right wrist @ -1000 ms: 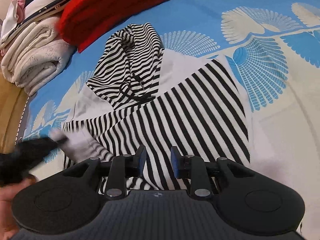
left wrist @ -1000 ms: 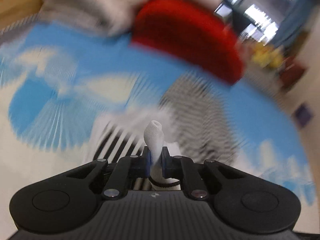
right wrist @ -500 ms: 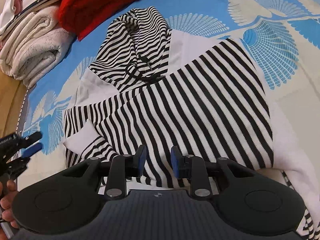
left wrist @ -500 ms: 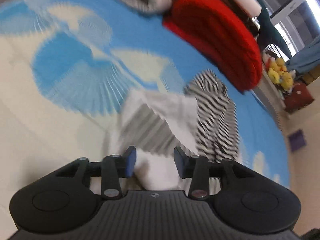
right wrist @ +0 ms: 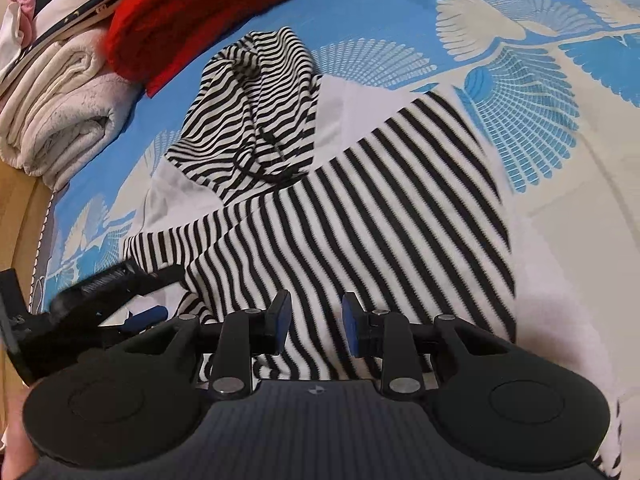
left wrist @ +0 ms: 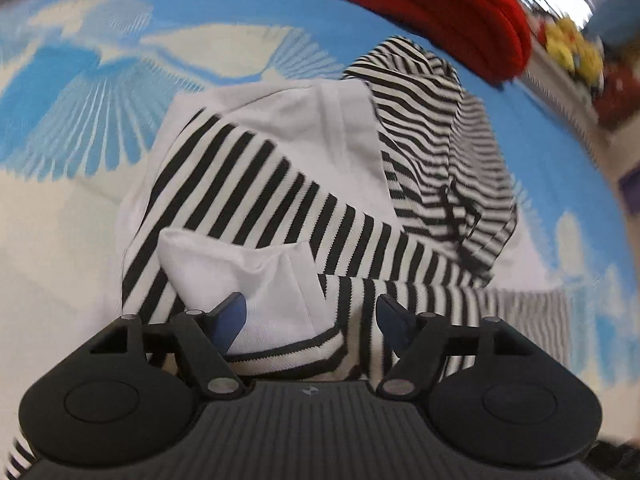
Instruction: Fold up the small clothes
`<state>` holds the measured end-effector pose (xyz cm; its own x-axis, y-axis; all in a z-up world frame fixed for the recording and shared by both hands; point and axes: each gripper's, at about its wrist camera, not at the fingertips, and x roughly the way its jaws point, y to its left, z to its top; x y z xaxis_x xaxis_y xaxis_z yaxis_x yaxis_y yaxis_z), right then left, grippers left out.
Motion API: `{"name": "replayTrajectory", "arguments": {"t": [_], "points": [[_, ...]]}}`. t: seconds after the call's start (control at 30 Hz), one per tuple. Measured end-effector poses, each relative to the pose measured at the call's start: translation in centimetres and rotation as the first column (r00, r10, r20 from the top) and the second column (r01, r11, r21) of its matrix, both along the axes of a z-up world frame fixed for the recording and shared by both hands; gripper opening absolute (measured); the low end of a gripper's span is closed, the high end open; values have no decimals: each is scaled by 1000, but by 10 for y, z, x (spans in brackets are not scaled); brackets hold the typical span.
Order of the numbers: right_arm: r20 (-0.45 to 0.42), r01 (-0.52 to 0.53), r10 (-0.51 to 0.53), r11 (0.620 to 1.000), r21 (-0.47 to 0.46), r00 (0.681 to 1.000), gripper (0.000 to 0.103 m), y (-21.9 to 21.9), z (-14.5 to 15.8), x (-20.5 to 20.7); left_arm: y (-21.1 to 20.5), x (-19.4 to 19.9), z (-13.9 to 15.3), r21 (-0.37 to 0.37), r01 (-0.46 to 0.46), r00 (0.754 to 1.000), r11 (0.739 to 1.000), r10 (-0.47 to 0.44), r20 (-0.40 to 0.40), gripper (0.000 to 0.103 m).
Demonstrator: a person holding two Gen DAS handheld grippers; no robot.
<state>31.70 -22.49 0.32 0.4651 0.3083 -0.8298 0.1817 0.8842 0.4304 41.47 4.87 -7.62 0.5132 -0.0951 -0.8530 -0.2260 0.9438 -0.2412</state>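
Note:
A small black-and-white striped hoodie (right wrist: 376,216) lies on a blue and cream patterned bedspread (right wrist: 540,92), its hood (right wrist: 256,100) toward the far side. It also shows in the left wrist view (left wrist: 248,184), with a white cuffed sleeve end (left wrist: 256,280) folded onto the body. My left gripper (left wrist: 310,316) is open, its jaws wide apart on either side of that sleeve end, holding nothing. It shows in the right wrist view (right wrist: 120,304) at the left edge of the hoodie. My right gripper (right wrist: 314,322) is open and empty just above the striped body.
A red knitted garment (right wrist: 208,12) and a rolled cream blanket (right wrist: 60,116) lie at the far left of the bed, with more folded clothes behind. A wooden bed edge (right wrist: 18,236) runs along the left. Yellow plush toys (left wrist: 572,44) sit beyond the bed.
My left gripper let go of the white sleeve end, opened wide and dropped low over it. The sleeve now lies folded on the hoodie. My right gripper stayed open and barely moved.

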Motion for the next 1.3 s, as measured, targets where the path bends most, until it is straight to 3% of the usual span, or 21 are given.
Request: {"name": "replayTrajectory", "arguments": {"t": [0.03, 0.13, 0.17, 0.2, 0.3, 0.37, 0.43, 0.5, 0.57, 0.63, 0.67, 0.73, 0.8, 0.9, 0.93, 0.97, 1.0, 1.07, 1.17, 1.23, 1.3], "points": [[0, 3, -3, 1000, 1, 1000, 29, -2, 1, 1, -6, -1, -1, 46, 22, 1000, 999, -23, 7, 71], [6, 9, -9, 1000, 5, 1000, 29, -6, 3, 1, -16, -6, -1, 184, 48, 998, 982, -52, 19, 37], [8, 8, -8, 1000, 8, 1000, 29, -6, 4, 0, -14, -9, 2, 190, 35, 999, 981, -40, 25, 11], [10, 8, -9, 1000, 10, 1000, 29, -6, 5, 0, -9, -13, 4, 168, 10, 1000, 986, -15, 27, 9], [9, 12, -12, 1000, 13, 1000, 29, -4, 6, -3, 10, -33, 27, 60, -118, 992, 991, 115, 54, 8], [5, 20, -20, 1000, 21, 1000, 29, -3, 7, -6, 18, -49, 43, 37, -169, 983, 985, 165, 76, 9], [6, 27, -27, 999, 26, 1000, 29, -2, 8, -10, 32, -70, 50, -33, -230, 972, 973, 231, 51, 12], [8, 27, -28, 999, 25, 1000, 29, 0, 10, -15, 52, -88, 46, -162, -288, 957, 944, 291, -9, 13], [9, 27, -27, 999, 28, 1000, 30, 2, 11, -19, 69, -97, 36, -298, -323, 946, 898, 316, -75, 28], [8, 28, -28, 999, 28, 1000, 32, 4, 12, -23, 84, -98, 22, -433, -347, 937, 832, 327, -124, 44], [10, 28, -28, 999, 26, 1000, 33, 5, 12, -23, 89, -95, 17, -464, -349, 936, 814, 326, -133, 50], [14, 27, -27, 999, 17, 1000, 33, 7, 12, -25, 93, -91, 13, -466, -361, 931, 808, 337, -137, 56], [13, 29, -29, 999, 14, 999, 33, 7, 12, -25, 97, -88, 12, -428, -391, 920, 815, 360, -154, 56], [11, 24, -24, 1000, 9, 1000, 33, 8, 11, -24, 101, -80, 7, -337, -389, 920, 858, 344, -185, 52], [9, 23, -23, 1000, 8, 1000, 33, 8, 10, -23, 104, -82, 6, -327, -392, 919, 860, 349, -184, 35], [6, 22, -22, 1000, 7, 1000, 33, 8, 9, -22, 106, -80, 6, -313, -391, 919, 865, 351, -178, 11], [4, 22, -22, 1000, 10, 1000, 33, 8, 8, -21, 105, -79, 9, -291, -374, 927, 881, 342, -155, 6], [0, 23, -23, 1000, 13, 1000, 33, 8, 7, -20, 99, -74, 23, -260, -296, 955, 919, 288, -68, 6], [-2, 36, -36, 999, 1, 999, 33, 7, 3, -17, 85, -70, 61, -243, -105, 975, 964, 148, 165, 6], [-16, 59, -59, 998, 3, 998, 33, 3, -2, -15, 77, -76, 86, -176, -26, 947, 984, 81, 311, 6], [-42, 103, -102, 995, 13, 994, 33, -4, -9, -15, 80, -82, 93, -174, -17, 928, 985, 81, 363, 6]]}}
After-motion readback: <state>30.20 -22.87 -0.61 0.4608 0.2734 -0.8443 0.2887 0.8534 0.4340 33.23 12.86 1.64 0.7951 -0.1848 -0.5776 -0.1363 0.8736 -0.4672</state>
